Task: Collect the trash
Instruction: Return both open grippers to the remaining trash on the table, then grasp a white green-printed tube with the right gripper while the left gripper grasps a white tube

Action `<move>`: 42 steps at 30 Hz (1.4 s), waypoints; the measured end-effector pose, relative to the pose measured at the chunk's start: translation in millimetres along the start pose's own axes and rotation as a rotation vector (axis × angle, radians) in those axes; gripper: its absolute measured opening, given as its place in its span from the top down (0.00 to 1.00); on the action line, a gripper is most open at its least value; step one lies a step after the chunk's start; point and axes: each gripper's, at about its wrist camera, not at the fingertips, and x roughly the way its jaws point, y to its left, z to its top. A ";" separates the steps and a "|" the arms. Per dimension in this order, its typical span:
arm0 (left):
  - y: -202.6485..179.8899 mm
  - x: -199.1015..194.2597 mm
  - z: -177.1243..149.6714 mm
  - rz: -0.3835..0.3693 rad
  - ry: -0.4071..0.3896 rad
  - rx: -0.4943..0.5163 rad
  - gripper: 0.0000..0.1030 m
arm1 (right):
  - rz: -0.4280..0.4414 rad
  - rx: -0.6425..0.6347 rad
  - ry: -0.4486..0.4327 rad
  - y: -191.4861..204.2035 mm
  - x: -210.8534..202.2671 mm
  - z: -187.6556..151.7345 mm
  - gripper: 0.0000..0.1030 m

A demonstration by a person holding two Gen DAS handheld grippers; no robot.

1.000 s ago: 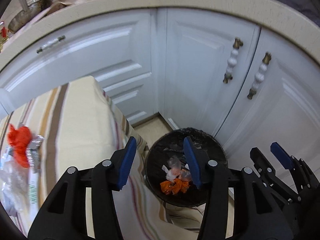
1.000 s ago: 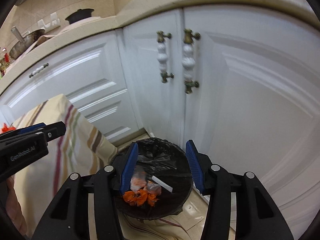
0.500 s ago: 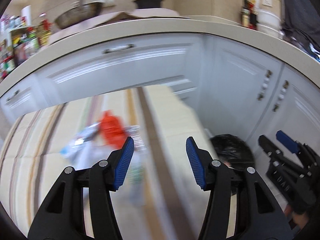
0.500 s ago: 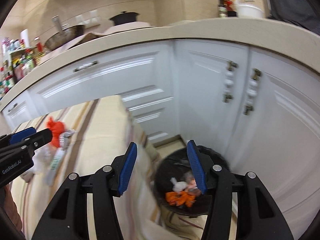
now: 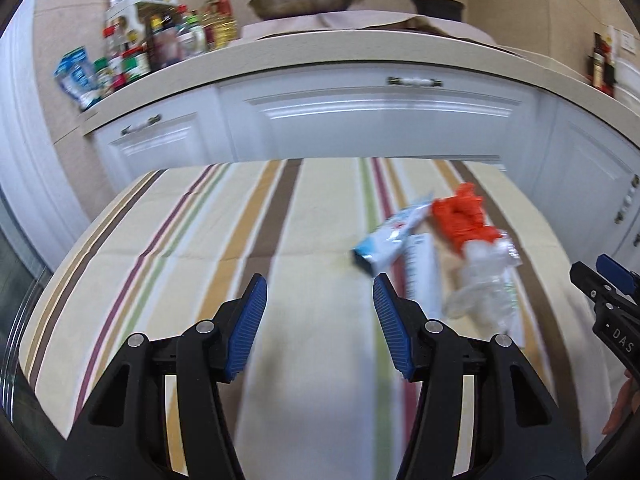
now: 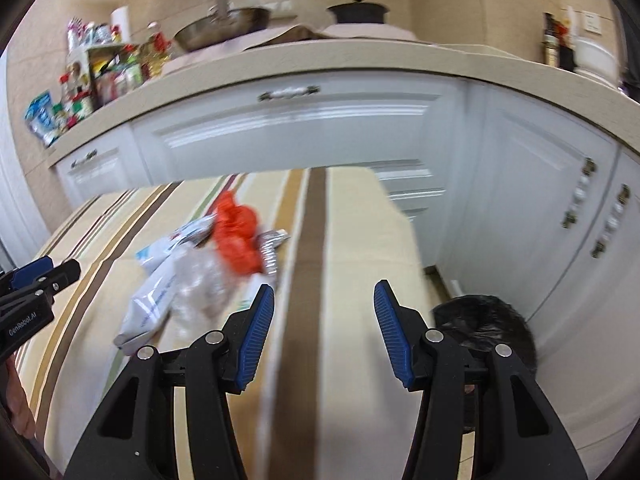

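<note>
Now, by label:
Left gripper point(image 5: 318, 320): jaws wide apart, empty, above the striped tablecloth point(image 5: 192, 248).
Right gripper point(image 6: 323, 322): jaws apart, empty, above the cloth's right part.
Trash pile: orange wrapper point(image 5: 464, 216), blue-and-white packet point(image 5: 384, 240), clear crumpled plastic point(image 5: 484, 280), touching one another on the cloth, ahead-right of the left gripper; edges smeared by blur.
Foil scrap point(image 6: 272, 246): just beside the orange wrapper.
Bin point(image 6: 492, 324): black-lined, on the floor beside the table, partly behind the right gripper's finger; contents hidden.
Printing on packets: unreadable.
</note>
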 end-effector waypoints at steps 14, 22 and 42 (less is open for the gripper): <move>62.6 22.9 -16.7 0.037 0.053 -0.087 0.48 | -0.031 -0.105 0.201 49.8 46.3 -10.1 0.53; 43.2 20.8 -15.6 -0.025 0.053 -0.071 0.48 | 0.006 -0.108 0.222 51.2 47.3 -13.6 0.81; -50.9 10.1 -28.7 -0.133 0.037 0.062 0.36 | -0.027 0.009 0.120 -22.2 8.1 -19.9 0.82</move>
